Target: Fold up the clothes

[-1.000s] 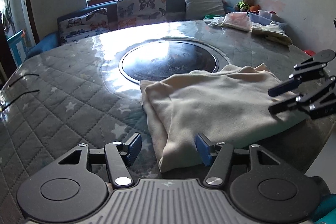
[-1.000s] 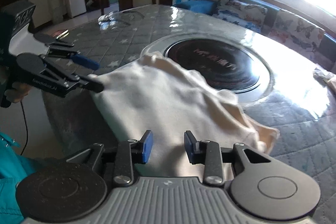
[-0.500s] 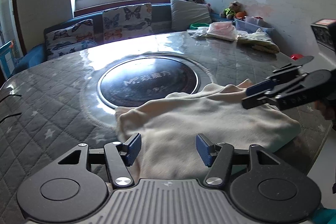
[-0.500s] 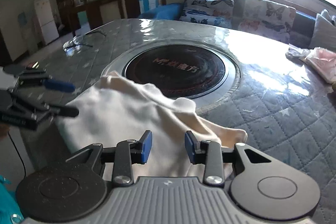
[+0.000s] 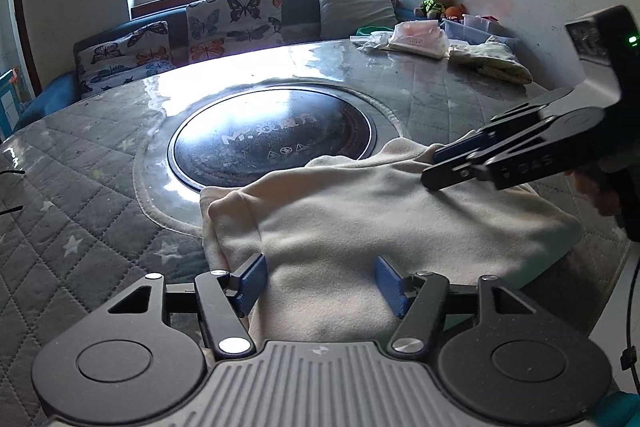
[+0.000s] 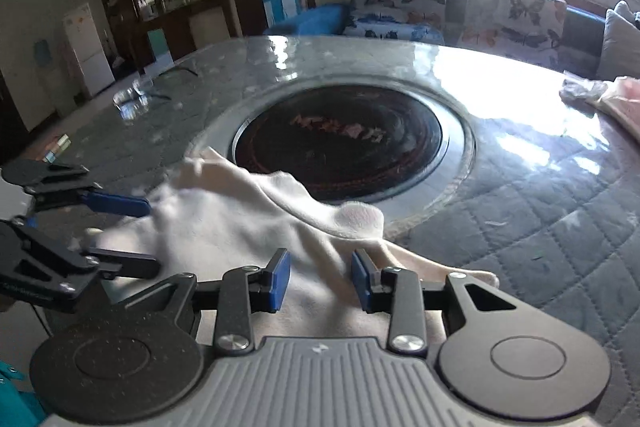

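Note:
A cream garment (image 5: 380,211) lies folded on the near part of the round table, next to the dark centre disc; it also shows in the right wrist view (image 6: 224,223). My left gripper (image 5: 320,281) is open, its blue pads straddling the garment's near edge. It shows from the side in the right wrist view (image 6: 152,239), jaws apart over the cloth's left side. My right gripper (image 6: 320,277) is open over a ridge of the cloth. In the left wrist view it (image 5: 436,167) comes in from the right, low over the garment's far right part.
The table (image 5: 100,195) has a grey quilted cover with stars under glossy plastic and a dark round disc (image 5: 276,143) in the middle. A pile of other clothes (image 5: 436,39) lies at the far right edge. A sofa with butterfly cushions (image 5: 180,35) stands behind.
Both grippers have moved in over the garment. The right gripper went from beyond the cloth's right edge to low over its far right part. The cloth edge has shifted slightly.

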`<state>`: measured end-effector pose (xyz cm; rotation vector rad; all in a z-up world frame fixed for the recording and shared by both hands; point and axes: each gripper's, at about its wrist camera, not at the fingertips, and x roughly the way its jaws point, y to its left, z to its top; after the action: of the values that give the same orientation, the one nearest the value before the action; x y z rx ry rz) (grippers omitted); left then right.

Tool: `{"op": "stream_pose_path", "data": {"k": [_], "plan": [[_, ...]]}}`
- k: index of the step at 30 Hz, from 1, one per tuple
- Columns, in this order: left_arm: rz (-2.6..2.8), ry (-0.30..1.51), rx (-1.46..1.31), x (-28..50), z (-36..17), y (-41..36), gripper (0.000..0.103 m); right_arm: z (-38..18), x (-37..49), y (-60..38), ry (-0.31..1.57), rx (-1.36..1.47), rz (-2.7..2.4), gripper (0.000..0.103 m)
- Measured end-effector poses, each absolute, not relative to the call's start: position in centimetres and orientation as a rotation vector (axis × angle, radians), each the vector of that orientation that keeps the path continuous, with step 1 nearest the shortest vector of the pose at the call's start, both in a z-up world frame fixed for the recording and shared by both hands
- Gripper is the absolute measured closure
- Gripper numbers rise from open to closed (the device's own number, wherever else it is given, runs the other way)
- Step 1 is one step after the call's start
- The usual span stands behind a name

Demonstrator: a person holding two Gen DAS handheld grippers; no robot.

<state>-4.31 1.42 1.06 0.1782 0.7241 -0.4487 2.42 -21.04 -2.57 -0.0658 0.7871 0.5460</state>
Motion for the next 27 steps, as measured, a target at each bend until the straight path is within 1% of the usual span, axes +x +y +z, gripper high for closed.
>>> {"op": "stream_pose_path", "data": {"k": [7, 9, 10, 12, 13, 14, 16, 17, 19, 21, 22, 23, 27], "plan": [[-0.444, 0.743, 0.167, -3.9, 1.1, 1.4, 0.036, -2.6, 2.7, -21.7, 0.786, -0.032, 0.513, 0.068], [-0.438, 0.756, 0.154, -3.7, 1.2, 1.4, 0.033, -2.3, 2.3, -21.7, 0.782, -0.031, 0.512, 0.062], [-0.433, 0.761, 0.149, -3.6, 1.3, 1.4, 0.033, -2.3, 2.1, -21.6, 0.781, -0.034, 0.512, 0.058], [-0.418, 0.771, 0.141, -3.5, 1.4, 1.4, 0.028, -2.2, 1.5, -21.4, 0.782, -0.048, 0.516, 0.056], [-0.410, 0.778, 0.137, -3.4, 1.4, 1.4, 0.027, -2.2, 1.2, -21.2, 0.782, -0.055, 0.519, 0.053], [-0.402, 0.786, 0.134, -3.3, 1.5, 1.4, 0.025, -2.2, 0.9, -21.1, 0.782, -0.060, 0.521, 0.047], [-0.385, 0.796, 0.129, -3.3, 1.6, 1.3, 0.021, -2.1, 0.3, -20.8, 0.777, -0.064, 0.519, 0.042], [-0.377, 0.797, 0.129, -3.3, 1.7, 1.3, 0.018, -2.1, 0.0, -20.7, 0.774, -0.067, 0.517, 0.036], [-0.363, 0.794, 0.133, -3.4, 1.9, 1.2, 0.015, -2.1, -0.6, -20.4, 0.767, -0.080, 0.507, 0.028], [-0.351, 0.791, 0.133, -3.5, 2.2, 1.2, 0.008, -2.1, -1.1, -20.1, 0.761, -0.097, 0.501, 0.025], [-0.344, 0.794, 0.132, -3.5, 2.2, 1.2, 0.007, -2.1, -1.4, -20.0, 0.759, -0.103, 0.499, 0.022], [-0.336, 0.801, 0.129, -3.5, 2.2, 1.2, 0.005, -2.1, -1.6, -19.9, 0.756, -0.105, 0.498, 0.021], [-0.304, 0.830, 0.120, -3.2, 1.9, 1.3, 0.001, -2.3, -1.9, -19.9, 0.751, -0.102, 0.489, 0.021]]}}
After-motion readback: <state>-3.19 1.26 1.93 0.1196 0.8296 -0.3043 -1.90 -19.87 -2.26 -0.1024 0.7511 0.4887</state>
